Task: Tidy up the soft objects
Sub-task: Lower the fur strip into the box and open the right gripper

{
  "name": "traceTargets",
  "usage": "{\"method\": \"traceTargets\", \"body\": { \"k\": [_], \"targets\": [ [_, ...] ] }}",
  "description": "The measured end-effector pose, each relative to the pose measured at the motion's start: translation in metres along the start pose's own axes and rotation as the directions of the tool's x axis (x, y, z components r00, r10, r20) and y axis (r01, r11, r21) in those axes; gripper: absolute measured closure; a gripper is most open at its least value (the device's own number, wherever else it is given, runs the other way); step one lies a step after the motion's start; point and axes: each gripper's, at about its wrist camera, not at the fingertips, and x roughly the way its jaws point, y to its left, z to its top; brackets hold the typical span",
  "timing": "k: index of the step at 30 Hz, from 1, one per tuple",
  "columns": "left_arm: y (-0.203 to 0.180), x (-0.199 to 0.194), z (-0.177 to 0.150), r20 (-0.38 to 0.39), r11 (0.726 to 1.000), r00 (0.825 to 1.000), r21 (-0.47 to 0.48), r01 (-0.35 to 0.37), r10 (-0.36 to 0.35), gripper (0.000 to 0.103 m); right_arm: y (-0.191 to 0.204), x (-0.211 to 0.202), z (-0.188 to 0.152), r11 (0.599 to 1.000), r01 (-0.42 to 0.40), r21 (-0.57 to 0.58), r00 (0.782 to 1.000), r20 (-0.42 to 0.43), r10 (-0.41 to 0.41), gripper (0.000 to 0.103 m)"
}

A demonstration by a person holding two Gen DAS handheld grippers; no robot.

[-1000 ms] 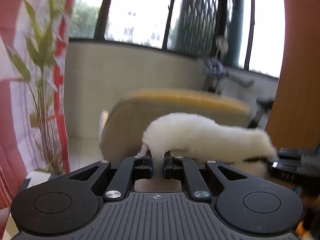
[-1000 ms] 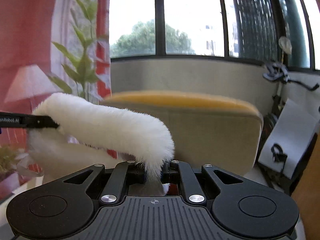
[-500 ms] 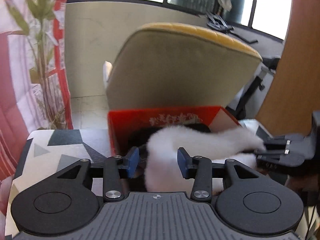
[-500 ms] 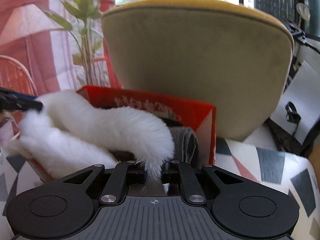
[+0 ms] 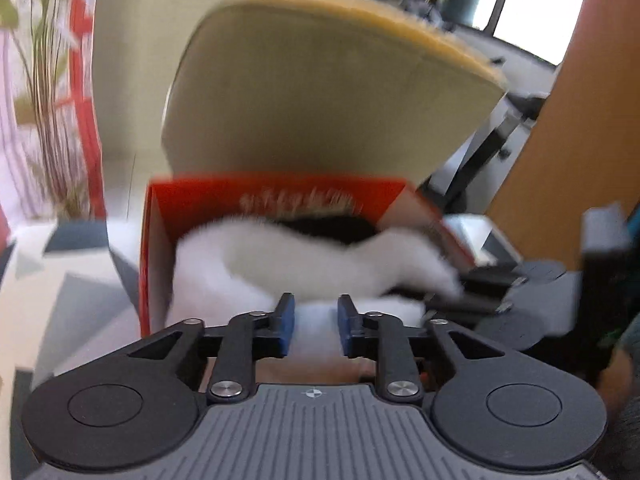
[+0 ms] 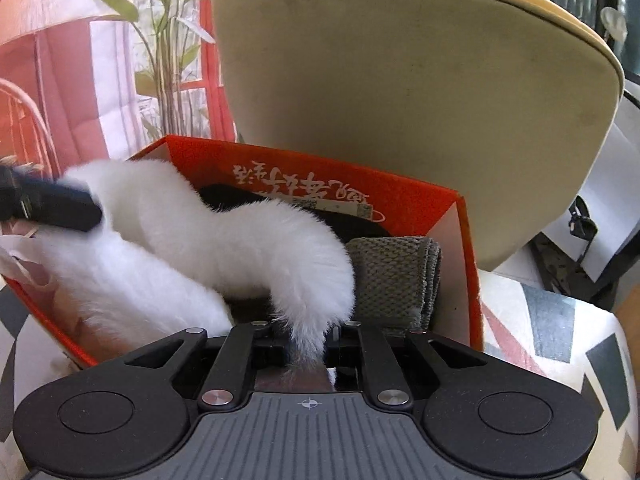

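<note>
**White fluffy scarf going into the red box**

White and fluffy, the scarf [image 6: 224,236] is draped across the open red box [image 6: 404,200] on the patterned table [image 6: 560,320], one end low inside the box, the other arching over toward the right gripper [image 6: 308,344]. A folded grey cloth [image 6: 394,276] and something black already lie in the box, so part of the sorting looks done; the scarf is not yet let go.

The right gripper's jaws are opening, with the scarf's tip between them and apparently pinched. The left gripper [image 5: 314,322] has its blue pads a little apart and closing, white fur between them, not clearly pressed. It sits at the scarf's other end, at the box's near left corner. What is left, I judge, is freeing both ends so the scarf settles beside the grey cloth
</note>
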Motion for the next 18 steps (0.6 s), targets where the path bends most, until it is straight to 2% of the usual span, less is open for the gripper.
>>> {"method": "traceTargets", "body": {
  "k": [3, 4, 5, 11, 15, 17, 18],
  "targets": [
    [0.006, 0.018, -0.004, -0.07, 1.0, 0.997, -0.01, -0.026, 0.026, 0.079, -0.009, -0.003, 0.0, 0.999, -0.01, 0.041, 1.0, 0.003, 0.01, 0.075],
    [0.007, 0.021, -0.005, -0.078, 0.999, 0.996, -0.006, -0.035, 0.035, 0.079, -0.014, -0.006, -0.001, 0.998, -0.021, 0.054, 1.0, 0.005, 0.021, 0.067],
    [0.007, 0.023, -0.007, -0.081, 0.999, 0.996, -0.004, -0.035, 0.035, 0.079, -0.017, -0.009, -0.002, 0.998, -0.028, 0.061, 1.0, 0.01, 0.028, 0.064],
    [0.013, 0.034, -0.005, -0.122, 0.999, 0.992, -0.004, -0.034, 0.033, 0.079, -0.033, -0.039, 0.006, 0.992, -0.095, 0.087, 0.992, 0.086, 0.087, 0.064],
    [0.021, 0.041, -0.001, -0.15, 0.998, 0.988, -0.045, -0.043, 0.036, 0.079, -0.038, -0.048, 0.018, 0.984, -0.142, 0.108, 0.981, 0.151, 0.125, 0.072],
    [0.025, 0.042, -0.001, -0.154, 0.997, 0.987, -0.07, -0.044, 0.033, 0.079, -0.035, -0.041, 0.023, 0.986, -0.136, 0.1, 0.984, 0.13, 0.122, 0.093],
    [0.027, 0.043, -0.001, -0.155, 0.996, 0.987, -0.072, -0.047, 0.035, 0.079, -0.033, -0.035, 0.024, 0.987, -0.128, 0.094, 0.987, 0.109, 0.117, 0.095]
  ]
}}
